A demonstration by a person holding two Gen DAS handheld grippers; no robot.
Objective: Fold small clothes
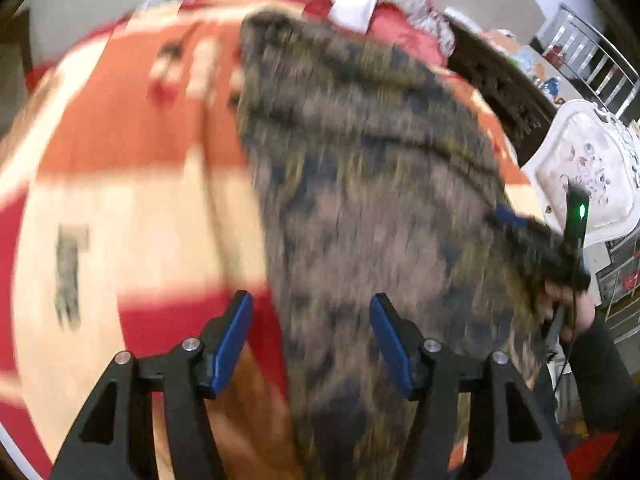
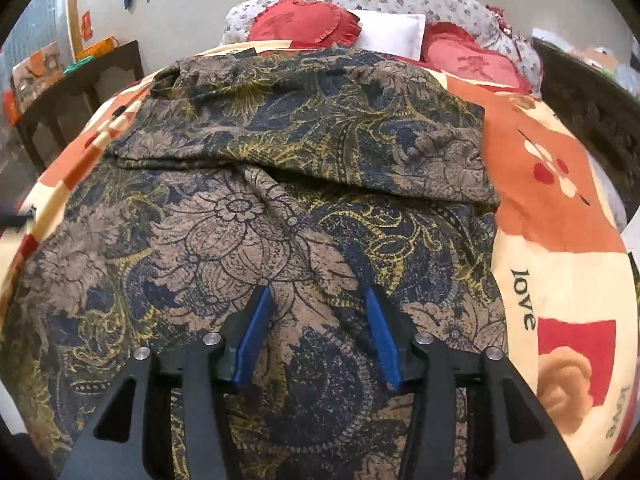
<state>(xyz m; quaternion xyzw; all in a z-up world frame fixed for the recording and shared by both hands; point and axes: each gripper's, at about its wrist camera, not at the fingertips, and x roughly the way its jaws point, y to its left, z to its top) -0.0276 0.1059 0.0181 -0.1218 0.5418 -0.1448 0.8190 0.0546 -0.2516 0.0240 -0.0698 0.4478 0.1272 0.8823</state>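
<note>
The patterned cloth [image 2: 280, 184] lies spread on the bed [image 2: 560, 208], filling the middle of the right wrist view, with its far part already doubled over in the upper half of the frame. It looks thin, soft and floppy, so it will likely sag and bunch when lifted (not heavy at all, I think). The right gripper [image 2: 316, 336] sits low in the frame just over the cloth, its jaws wide and holding nothing. The left gripper [image 1: 311, 340] is also wide and empty, at the bottom of its blurry view, by the cloth's left edge. A good place to pinch is probably a near corner or edge.
</note>
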